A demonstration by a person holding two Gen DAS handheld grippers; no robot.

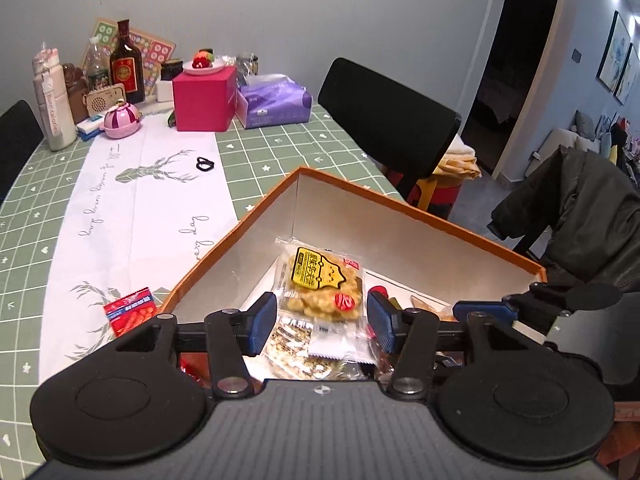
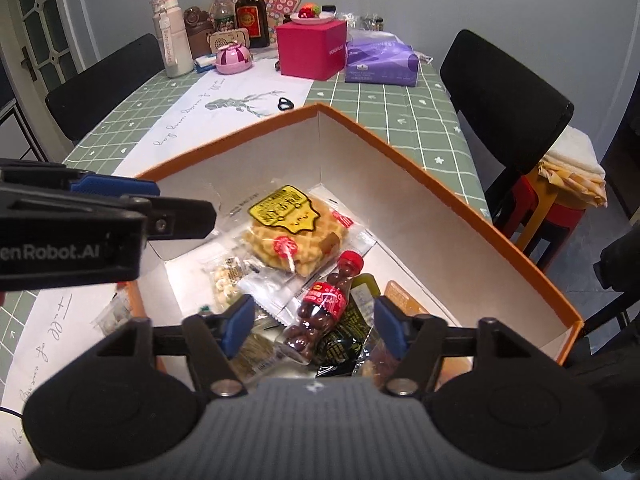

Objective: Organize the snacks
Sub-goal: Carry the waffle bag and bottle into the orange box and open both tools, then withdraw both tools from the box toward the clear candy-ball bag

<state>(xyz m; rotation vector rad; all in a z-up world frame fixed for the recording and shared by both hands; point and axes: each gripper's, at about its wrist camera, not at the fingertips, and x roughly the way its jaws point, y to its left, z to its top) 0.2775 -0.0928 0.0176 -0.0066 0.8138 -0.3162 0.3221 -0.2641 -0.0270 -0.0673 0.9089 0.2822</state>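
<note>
— Green checked cloth covers the table [image 1: 280,152], with a white runner [image 1: 132,200] down its length and black chairs [image 1: 392,120] along the sides. Where are the snacks?

— Nearly all sit in the orange-rimmed box [image 2: 440,184] at the near end. A waffle packet with a yellow label [image 2: 296,228] lies toward the box's far corner. Just nearer than it is a small cola-shaped bottle of chocolate balls [image 2: 320,312], tilted on top of a dark wrapper [image 2: 344,344]. A clear packet of pale puffed pieces [image 2: 224,280] lies to the left of the bottle.

— Anything outside the box?

— One red packet [image 1: 130,310] lies on the runner, just beside the box's left wall.

— And the tools?

— Both hang over the box, pointing down into it. The left tool [image 1: 322,320] is released: its blue pads stand apart on either side of the waffle packet's near edge, not pressing it. The right tool [image 2: 316,326] is also released, its pads clear of the cola bottle that shows between them. Neither carries anything.

— What's at the far end?

— A pink box [image 2: 310,50] with a plate on top, a purple tissue pack [image 2: 380,62], a dark liquor bottle [image 2: 251,12] and a pink round container [image 2: 234,58], all well apart from the snack box.
</note>
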